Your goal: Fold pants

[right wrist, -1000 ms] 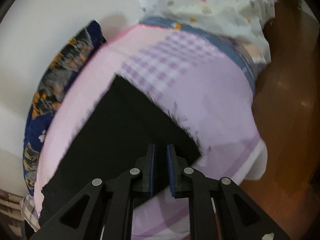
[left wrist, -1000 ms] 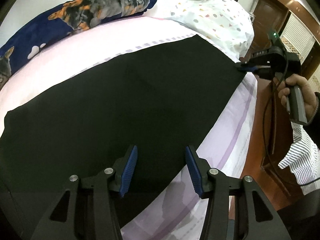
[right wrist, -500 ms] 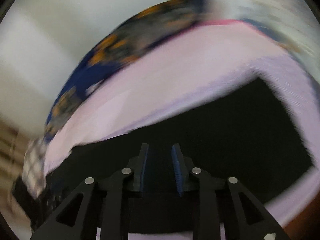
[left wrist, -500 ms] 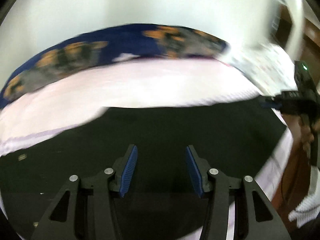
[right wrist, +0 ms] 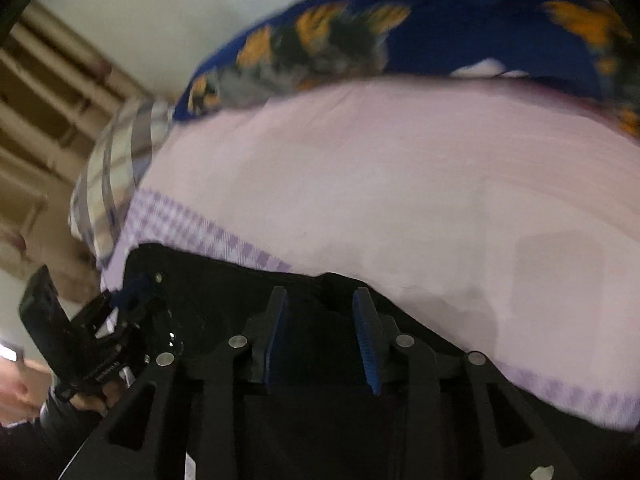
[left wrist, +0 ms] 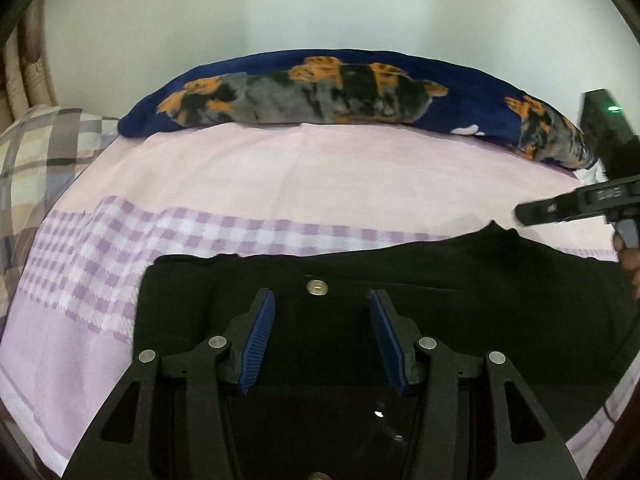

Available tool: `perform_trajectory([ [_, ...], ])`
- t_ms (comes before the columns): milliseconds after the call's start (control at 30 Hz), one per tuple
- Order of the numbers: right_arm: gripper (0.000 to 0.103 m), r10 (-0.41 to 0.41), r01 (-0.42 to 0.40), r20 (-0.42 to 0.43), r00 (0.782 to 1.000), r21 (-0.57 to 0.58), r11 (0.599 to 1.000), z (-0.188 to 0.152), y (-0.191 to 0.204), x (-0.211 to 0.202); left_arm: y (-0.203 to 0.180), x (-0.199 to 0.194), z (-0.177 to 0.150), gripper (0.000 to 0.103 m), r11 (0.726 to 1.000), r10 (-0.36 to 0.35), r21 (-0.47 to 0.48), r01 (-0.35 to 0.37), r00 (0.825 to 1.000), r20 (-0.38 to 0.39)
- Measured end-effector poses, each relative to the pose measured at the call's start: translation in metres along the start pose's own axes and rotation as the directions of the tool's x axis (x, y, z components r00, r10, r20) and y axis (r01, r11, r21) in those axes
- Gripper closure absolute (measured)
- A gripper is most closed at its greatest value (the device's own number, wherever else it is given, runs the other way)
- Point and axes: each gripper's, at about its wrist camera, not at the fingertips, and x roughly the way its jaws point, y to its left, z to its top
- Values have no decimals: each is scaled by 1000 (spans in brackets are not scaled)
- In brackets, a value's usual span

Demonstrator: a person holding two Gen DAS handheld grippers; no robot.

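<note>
The left gripper (left wrist: 322,340) hangs wide open over the black pants (left wrist: 460,304), its blue pads either side of a metal button (left wrist: 317,287); the right gripper (right wrist: 322,340) is parted too, holding nothing. The pants lie flat on the pink sheet (left wrist: 320,176); beyond, a navy dog-print pillow (left wrist: 340,96) lines the wall.

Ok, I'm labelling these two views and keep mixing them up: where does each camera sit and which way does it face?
Left wrist: on the left gripper, facing across the black pants and pink sheet toward the navy dog-print pillow; the right gripper shows at right.
Right wrist: on the right gripper, tilted, facing the same way; the left gripper shows at lower left.
Shared: pants, sheet, pillow.
</note>
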Motion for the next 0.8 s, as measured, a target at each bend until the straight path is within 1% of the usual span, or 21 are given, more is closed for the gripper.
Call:
perform_trajectory([
  [33,70,-9,8,-25,1000,-8,1000,4,2,11,2,0,-1,52,1000,-1,2,1,1000,4],
  [100,70,10,-12,-87,996,-25,1000,5,5,25,4,3,0,52,1000,-18,6,18,1000,6],
  [133,76,21,-25,-108,994,-34,999,4,7,30,4,5,-1,52,1000,-21,10,21,1000,7],
  [167,92,3,-9,-95,995,-62,998,4,9,30,4,5,-2,52,1000,-23,18,23,1000,11],
  [200,92,-19,13,-72,997,-83,996,5,11,29,5,6,-2,52,999,-26,24,26,1000,14],
  [233,93,-15,9,-63,998,-87,996,7,11,28,5,6,-2,52,999,-29,27,29,999,16],
  [300,94,-8,6,-43,999,-47,999,13,5,27,8,6,-1,52,999,-48,14,47,999,19],
  [367,95,-37,36,-42,998,-31,999,13,0,38,11,7,-1,52,998,-69,2,69,997,16],
  [433,95,-32,32,-14,999,-15,999,13,-2,41,13,8,-1,52,997,-76,1,76,997,18],
  [500,95,-30,30,-3,1000,4,1000,12,-4,41,13,8,-1,52,997,-77,-2,77,997,17],
  [533,93,-33,33,1,999,6,999,12,-3,41,12,8,-1,52,997,-73,3,73,997,17],
  [567,85,-39,38,7,999,11,999,12,-1,41,12,8,0,52,998,-68,9,68,998,14],
  [600,81,-49,48,22,999,19,999,11,-1,37,11,7,0,52,998,-63,14,63,998,10],
  [667,66,-91,88,83,992,34,996,7,1,22,11,4,3,52,998,-61,4,61,998,1],
  [733,66,-128,123,165,978,41,992,-2,5,0,11,-3,6,52,998,-67,-17,67,998,-4],
  [800,65,-102,92,201,974,60,994,-14,4,-17,8,-12,5,52,997,-74,-6,74,997,10],
])
